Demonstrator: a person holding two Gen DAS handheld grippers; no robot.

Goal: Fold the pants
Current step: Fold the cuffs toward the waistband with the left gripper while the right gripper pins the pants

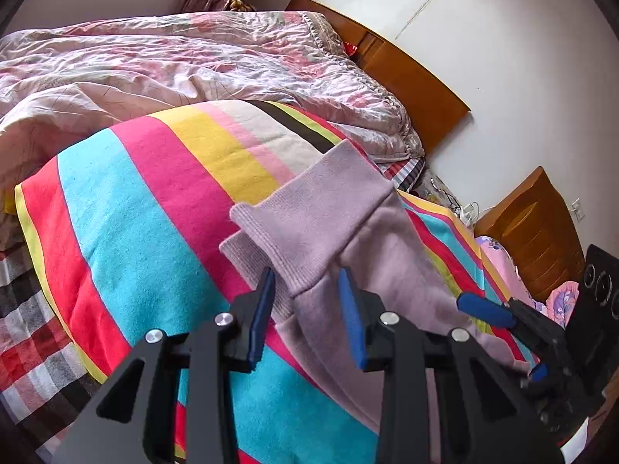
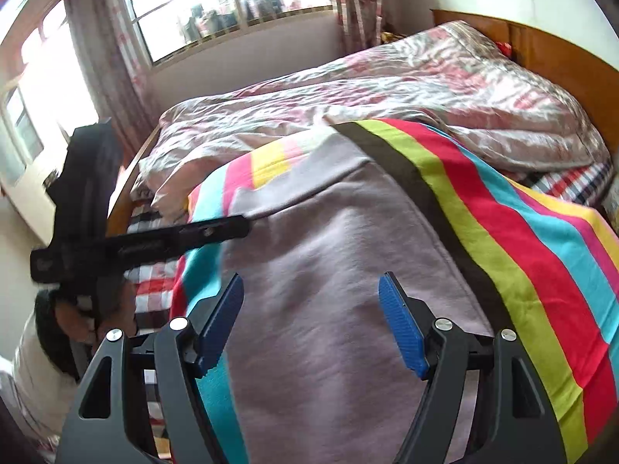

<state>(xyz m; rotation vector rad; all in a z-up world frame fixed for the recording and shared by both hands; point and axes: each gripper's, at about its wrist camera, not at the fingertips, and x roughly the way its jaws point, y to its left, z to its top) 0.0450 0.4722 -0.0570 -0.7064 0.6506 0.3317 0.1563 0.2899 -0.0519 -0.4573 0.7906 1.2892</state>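
We see lilac pants [image 1: 348,239] lying flat on a striped blanket [image 1: 147,208] spread over the bed, beside a rumpled floral quilt [image 1: 185,62]. Our left claw [image 1: 307,294] hovers over the ribbed cuffs [image 1: 298,224], its blue pads [image 1: 350,309] parted and gripping nothing. Our right claw [image 2: 311,321] stands wide apart above the broad part of the pants, released too. A wooden headboard [image 1: 410,77] runs along the wall.

Ahead of my jaws: white wall [image 1: 522,77], wooden headboard [image 1: 410,77], wooden nightstand [image 1: 537,239] off right. Beyond the right jaws, bright window [image 2: 232,4] with patterned curtains [image 2: 359,4]; daylight floods in.
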